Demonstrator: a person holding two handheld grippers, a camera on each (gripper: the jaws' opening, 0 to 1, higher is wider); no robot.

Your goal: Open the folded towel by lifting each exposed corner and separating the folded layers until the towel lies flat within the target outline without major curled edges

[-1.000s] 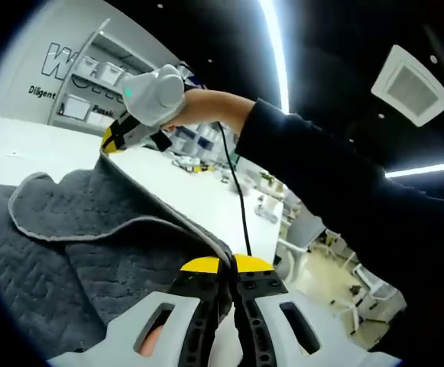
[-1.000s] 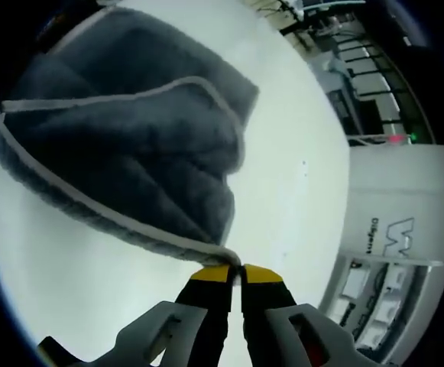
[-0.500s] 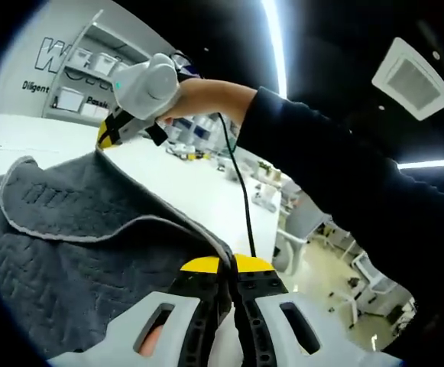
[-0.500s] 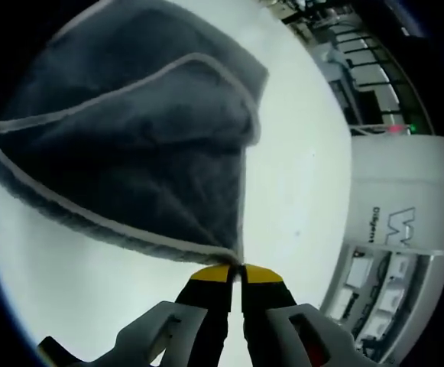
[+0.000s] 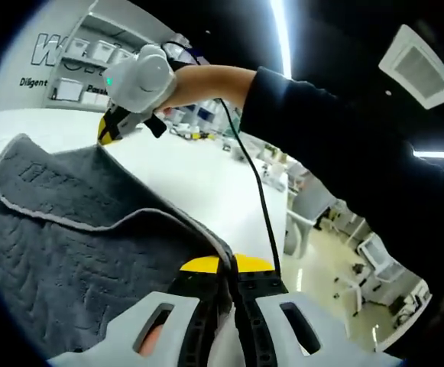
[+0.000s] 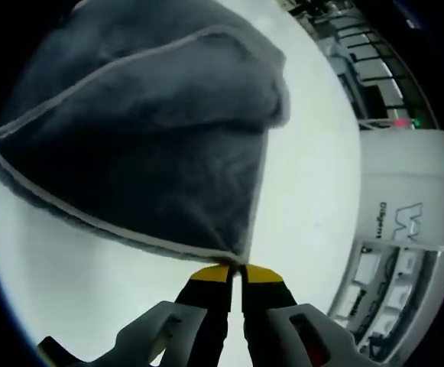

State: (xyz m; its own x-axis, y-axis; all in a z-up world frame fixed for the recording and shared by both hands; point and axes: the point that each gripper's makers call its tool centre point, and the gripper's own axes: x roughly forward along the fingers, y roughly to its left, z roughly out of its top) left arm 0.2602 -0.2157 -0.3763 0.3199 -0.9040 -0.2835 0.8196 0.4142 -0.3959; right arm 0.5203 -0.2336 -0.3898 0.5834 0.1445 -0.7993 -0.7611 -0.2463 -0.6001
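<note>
Both grippers, left and right, pinch towel corners, holding it above the table. Mid-unfolding; next, I'd say, spread outward and lay flat.

A white table stands under ceiling light strips, with wall shelves holding white bins.

Towel now spreads wider and tauter between the grippers; its upper fold has flattened — fewer sags.
</note>
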